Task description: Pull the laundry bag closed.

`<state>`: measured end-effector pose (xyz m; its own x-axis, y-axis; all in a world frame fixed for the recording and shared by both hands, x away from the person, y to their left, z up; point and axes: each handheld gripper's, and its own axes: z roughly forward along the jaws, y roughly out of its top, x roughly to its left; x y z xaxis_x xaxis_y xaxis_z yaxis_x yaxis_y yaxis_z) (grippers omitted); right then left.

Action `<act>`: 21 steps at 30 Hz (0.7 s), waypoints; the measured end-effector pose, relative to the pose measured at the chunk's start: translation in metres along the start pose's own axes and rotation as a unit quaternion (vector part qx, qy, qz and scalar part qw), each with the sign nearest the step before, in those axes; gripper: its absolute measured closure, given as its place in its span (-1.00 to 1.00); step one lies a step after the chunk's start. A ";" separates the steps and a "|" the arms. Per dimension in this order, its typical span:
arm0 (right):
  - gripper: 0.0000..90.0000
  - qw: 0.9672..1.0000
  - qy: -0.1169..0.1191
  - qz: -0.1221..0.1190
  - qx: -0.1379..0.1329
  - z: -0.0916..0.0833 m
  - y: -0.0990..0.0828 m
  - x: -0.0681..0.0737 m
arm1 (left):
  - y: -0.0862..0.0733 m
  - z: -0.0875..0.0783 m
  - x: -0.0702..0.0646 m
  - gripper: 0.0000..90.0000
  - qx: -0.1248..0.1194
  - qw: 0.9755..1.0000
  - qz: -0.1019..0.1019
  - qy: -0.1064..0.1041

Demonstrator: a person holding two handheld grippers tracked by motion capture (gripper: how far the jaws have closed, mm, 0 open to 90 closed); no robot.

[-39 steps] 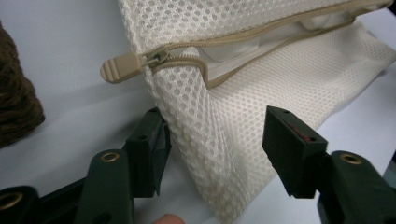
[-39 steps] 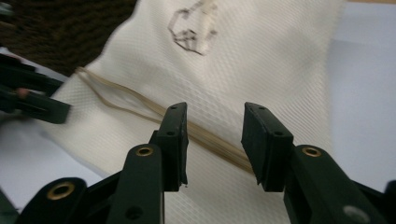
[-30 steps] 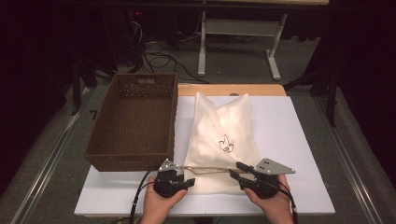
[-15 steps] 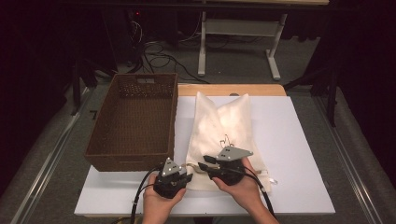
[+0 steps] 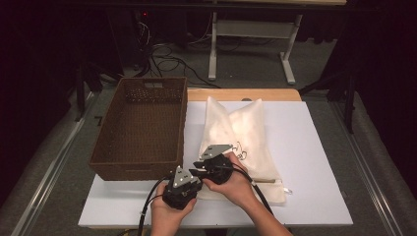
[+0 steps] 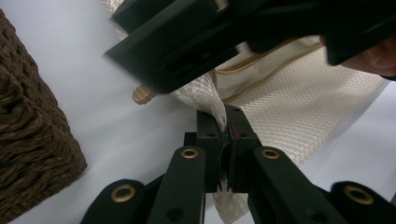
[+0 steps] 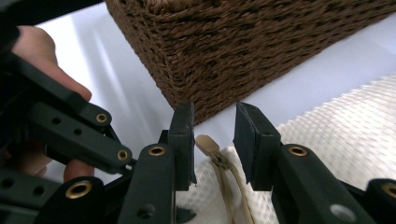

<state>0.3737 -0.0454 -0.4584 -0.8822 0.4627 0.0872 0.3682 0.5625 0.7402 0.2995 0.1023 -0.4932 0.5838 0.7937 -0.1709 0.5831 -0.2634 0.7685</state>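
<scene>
At your nine o'clock stands the brown woven wicker basket (image 5: 140, 125), its near corner close to both hands. Your left tongs (image 6: 223, 128) sit at six o'clock on the white tabletop (image 5: 314, 147), jaws pressed together on a bunched fold of the cream mesh drawstring bag (image 5: 241, 132) at its near left corner. Your right tongs (image 7: 212, 140) have crossed to just beside them, jaws apart, and the tan cord end (image 7: 208, 143) of the drawstring lies between them, touching neither jaw as far as I can tell. That gap is what the next move likely turns on: the cord runs back toward you along the right tongs' own line, so closing there should catch it. The bag's long axis runs from six toward twelve o'clock. A small dark line drawing (image 5: 240, 149) marks the bag; no lettering is legible.
</scene>
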 end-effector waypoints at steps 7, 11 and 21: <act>0.55 0.999 0.002 -0.022 0.039 0.015 0.008 0.001 | 0.002 -0.001 -0.001 0.92 0.004 1.000 0.011 0.003; 0.55 0.998 -0.005 -0.027 0.057 0.021 0.007 0.001 | 0.002 0.000 -0.001 0.92 0.004 1.000 0.008 0.002; 0.80 0.999 -0.013 -0.010 0.040 0.013 0.002 -0.002 | 0.003 -0.001 -0.003 0.92 -0.002 1.000 0.013 -0.004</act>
<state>0.3799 -0.0364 -0.4660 -0.8816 0.4688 0.0547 0.3745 0.6242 0.6857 0.2994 0.0998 -0.4897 0.6029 0.7824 -0.1562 0.5658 -0.2812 0.7751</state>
